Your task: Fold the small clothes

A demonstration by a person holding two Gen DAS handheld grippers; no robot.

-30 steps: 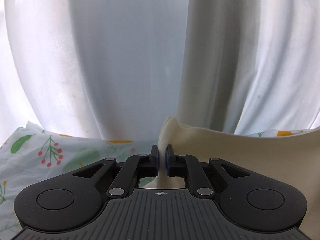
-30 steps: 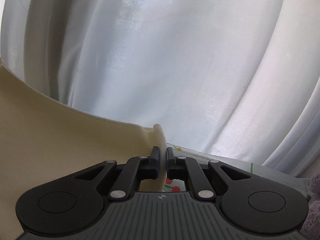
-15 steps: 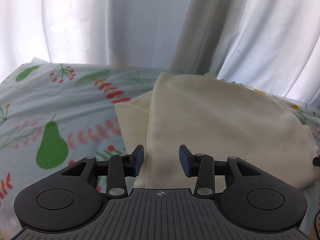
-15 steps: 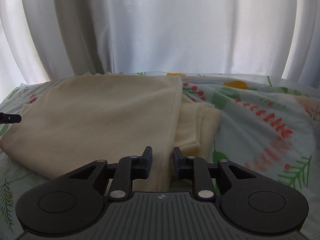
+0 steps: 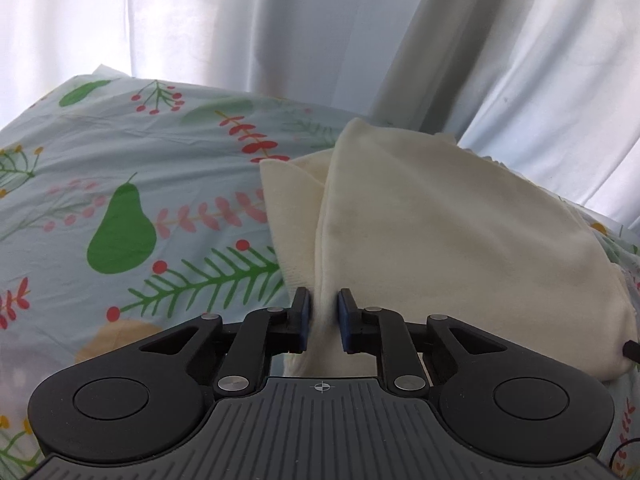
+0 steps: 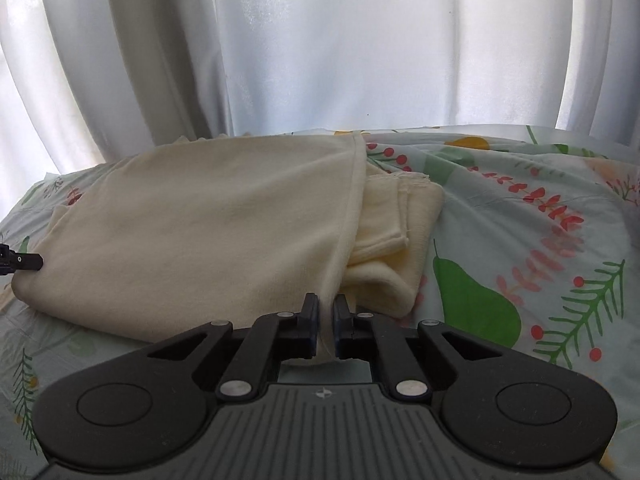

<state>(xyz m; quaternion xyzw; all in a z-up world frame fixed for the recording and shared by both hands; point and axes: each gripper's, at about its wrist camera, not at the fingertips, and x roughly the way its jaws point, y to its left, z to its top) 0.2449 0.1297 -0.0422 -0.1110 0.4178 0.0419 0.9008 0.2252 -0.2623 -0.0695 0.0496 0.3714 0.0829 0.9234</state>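
A cream garment (image 5: 432, 216) lies folded over itself on a floral sheet (image 5: 120, 168). My left gripper (image 5: 323, 318) is shut on the garment's near left edge, with cloth bunched between the blue pads. In the right wrist view the same garment (image 6: 200, 224) spreads to the left, with lower layers (image 6: 396, 216) sticking out at the right. My right gripper (image 6: 326, 318) is shut on the garment's near right edge. The tip of the left gripper (image 6: 24, 262) shows at the far left of that view.
White curtains (image 6: 320, 40) hang close behind the bed. The sheet (image 6: 540, 240), printed with pears, berries and fern sprigs, stretches to the right of the garment and to its left in the left wrist view.
A second ago both grippers held the garment up by the curtain. They then lowered it, opened, and have now closed again on its near edges on the sheet.
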